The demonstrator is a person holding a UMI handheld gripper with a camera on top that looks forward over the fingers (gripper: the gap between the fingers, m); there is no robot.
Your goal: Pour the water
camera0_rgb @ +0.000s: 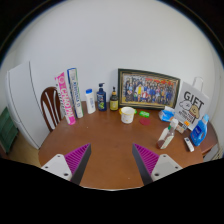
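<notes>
Round wooden desk (105, 140) fills the middle of the view, set against a pale wall.

Along the desk's far edge, largest first: a framed group photograph (148, 88) stands upright at the back, leaning toward the wall. At the far left edge, a tall pink-and-white box (67, 96) stands upright; its lettering is too small to read. At the right edge, a white box (192, 107) with "GIFT" printed in dark capitals; smaller print under it is unreadable.

Between tall box and frame, three bottles in a row: a white bottle (89, 100), a dark blue bottle (101, 97), a small dark bottle (113, 98). Labels unreadable.

A white cup (127, 114) sits just in front of the frame's left corner, well beyond the fingers. Small blue, white and green items cluster at the right edge by the GIFT box; not identifiable.

A wooden chair back (49, 105) shows off the desk's left edge.

Gripper (113, 160) hovers over the near edge, fingers spread wide, magenta pads (77, 157) visible, nothing between them.
</notes>
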